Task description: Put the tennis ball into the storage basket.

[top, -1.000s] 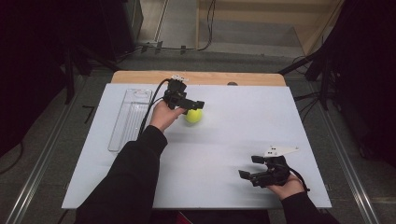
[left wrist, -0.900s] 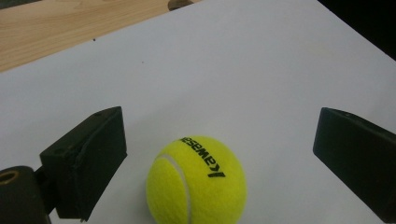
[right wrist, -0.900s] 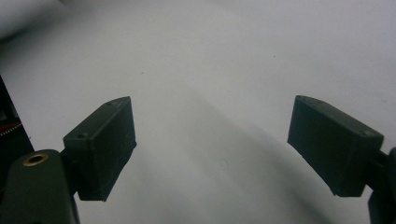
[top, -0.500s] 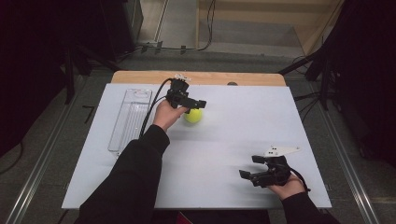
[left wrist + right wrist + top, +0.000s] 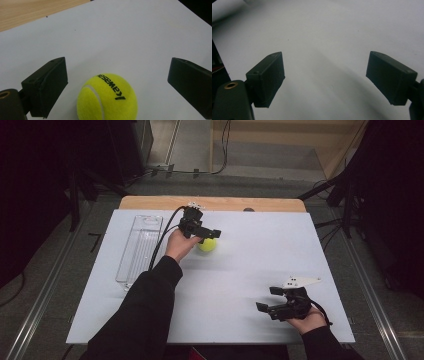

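Note:
A yellow-green tennis ball (image 5: 207,244) lies on the white table top, left of centre and toward the far side. My left gripper (image 5: 208,234) hovers over it, open, jaws spread wide. In the left gripper view the ball (image 5: 107,98), with black lettering on it, sits low between the two jaws of the left gripper (image 5: 117,68), and neither jaw touches it. My right gripper (image 5: 270,299) rests near the front right of the table, open, and in its own view the right gripper (image 5: 324,72) has only bare white surface between its jaws.
A long clear plastic tray (image 5: 140,247) lies along the left side of the white sheet. A strip of wooden table edge (image 5: 210,203) shows at the far side. Dark floor, cables and stands surround the table.

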